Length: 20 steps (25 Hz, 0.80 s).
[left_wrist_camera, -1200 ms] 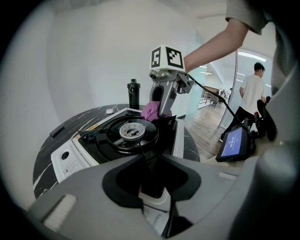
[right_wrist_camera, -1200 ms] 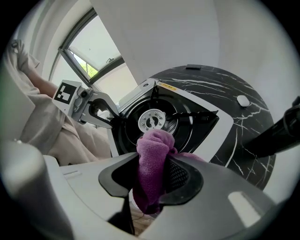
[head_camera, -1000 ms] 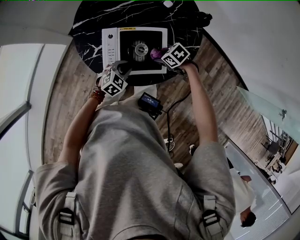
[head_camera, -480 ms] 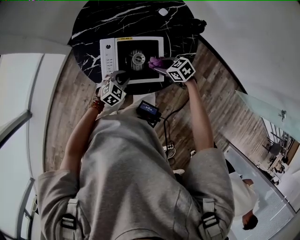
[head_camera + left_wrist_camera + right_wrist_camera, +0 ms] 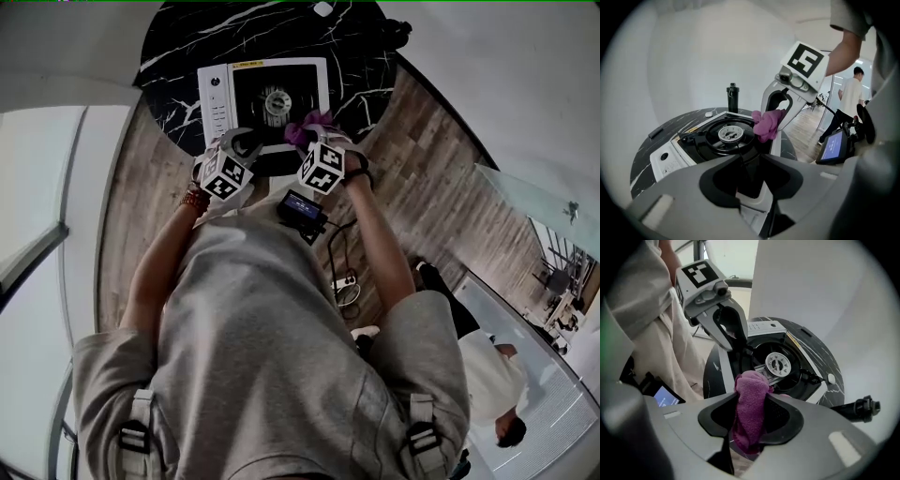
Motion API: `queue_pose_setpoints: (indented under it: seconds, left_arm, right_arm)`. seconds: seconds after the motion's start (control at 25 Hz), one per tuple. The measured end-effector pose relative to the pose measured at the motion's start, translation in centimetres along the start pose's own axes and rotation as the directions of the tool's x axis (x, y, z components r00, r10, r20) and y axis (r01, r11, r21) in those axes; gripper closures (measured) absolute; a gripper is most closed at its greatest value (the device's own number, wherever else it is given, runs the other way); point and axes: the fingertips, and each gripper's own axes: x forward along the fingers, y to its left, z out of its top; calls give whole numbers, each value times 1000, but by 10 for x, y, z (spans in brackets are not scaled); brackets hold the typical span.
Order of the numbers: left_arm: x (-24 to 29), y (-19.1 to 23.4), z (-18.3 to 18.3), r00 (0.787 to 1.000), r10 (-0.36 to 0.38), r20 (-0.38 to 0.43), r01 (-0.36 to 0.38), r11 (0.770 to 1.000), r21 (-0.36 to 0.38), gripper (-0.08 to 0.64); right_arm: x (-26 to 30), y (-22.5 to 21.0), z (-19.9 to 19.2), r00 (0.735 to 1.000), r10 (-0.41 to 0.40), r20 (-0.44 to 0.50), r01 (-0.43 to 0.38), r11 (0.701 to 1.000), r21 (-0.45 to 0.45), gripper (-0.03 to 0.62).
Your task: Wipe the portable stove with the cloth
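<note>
Stove [image 5: 217, 98] lies crosswise on the black table [image 5: 178, 47], controls left, yellow label [image 5: 248, 64] unreadable; my right gripper [image 5: 752, 420] clamps the purple cloth [image 5: 751, 390] at its near edge; left gripper [image 5: 751, 178] jaws just opened, rim between them.

Left tongs [image 5: 754, 193] opening round stove [image 5: 670, 159]; right tongs [image 5: 750, 416] — clamped.

Purple cloth [image 5: 750, 413]: fuzzy, matt pile; portable stove [image 5: 214, 94]: smooth white casing, slight gloss; table [image 5: 178, 47]: black, marble-veined, polished; floor [image 5: 422, 159]: wood-plank, matt.
</note>
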Motion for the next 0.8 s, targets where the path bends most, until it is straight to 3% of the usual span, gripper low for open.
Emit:
queue_pose_setpoints:
  seconds: [0.12,0.24,0.4,0.64,0.8]
  left_arm:
    - [-3,-4,-3,1000,-10,-8,10,999,40,373]
    - [-8,3,-10,1000,5,-22,-4,998,57,364]
    - [-9,10,-12,1000,6,-21,-5,999,40,364]
    - [-9,7,-13,1000,1,-21,1,997,76,364]
    - [-9,8,-12,1000,-14,-19,15,998,55,365]
  right_arm:
    - [4,-1,3,1000,5,-23,-4,999,43,433]
    - [5,-1,6,999,15,-30,-13,998,55,434]
    - [10,0,7,997,23,-74,-21,999,27,434]
    - [13,2,14,987,48,-156,-58,997,-59,434]
    - [15,3,18,985,49,-163,-62,995,-78,433]
